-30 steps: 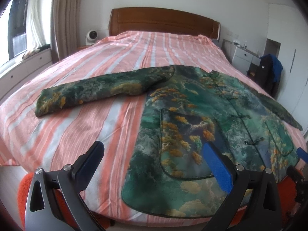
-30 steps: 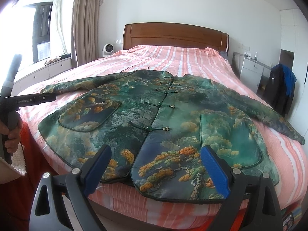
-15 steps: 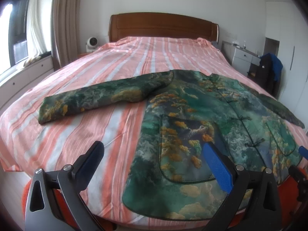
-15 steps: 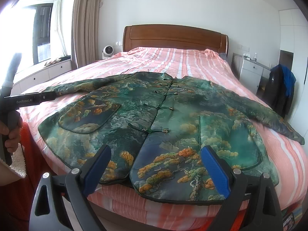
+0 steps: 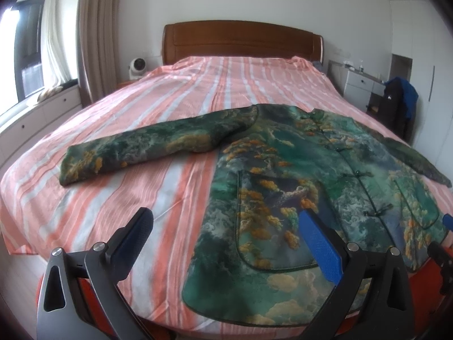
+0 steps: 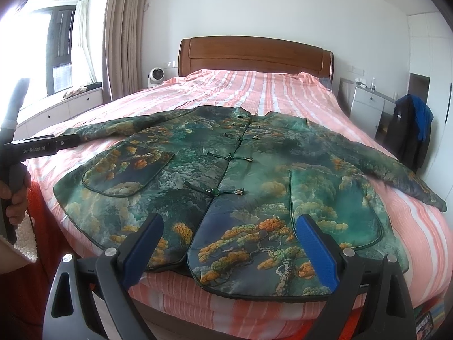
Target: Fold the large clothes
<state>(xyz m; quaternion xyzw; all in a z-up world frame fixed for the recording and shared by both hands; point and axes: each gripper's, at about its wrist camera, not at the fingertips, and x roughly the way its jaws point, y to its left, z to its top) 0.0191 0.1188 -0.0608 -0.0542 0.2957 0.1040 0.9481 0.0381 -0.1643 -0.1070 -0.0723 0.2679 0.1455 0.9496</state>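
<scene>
Jacket (image 6: 226, 187) lies unfolded on the bed (image 5: 226, 90); I've drawn back slightly, both hand-held grippers (image 5: 226, 240) (image 6: 229, 243) released, so folding hasn't begun.

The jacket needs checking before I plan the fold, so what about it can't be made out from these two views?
- Left wrist view: the jacket hem's right end is hidden behind the left tool finger.
- Right wrist view: the hem's middle sits behind the right tool; the left sleeve cuff is covered by the other tool's body.
- Both views: the underside against the bed, and the lining, are hidden.
- Knot buttons are too small to judge whether all are fastened.
</scene>
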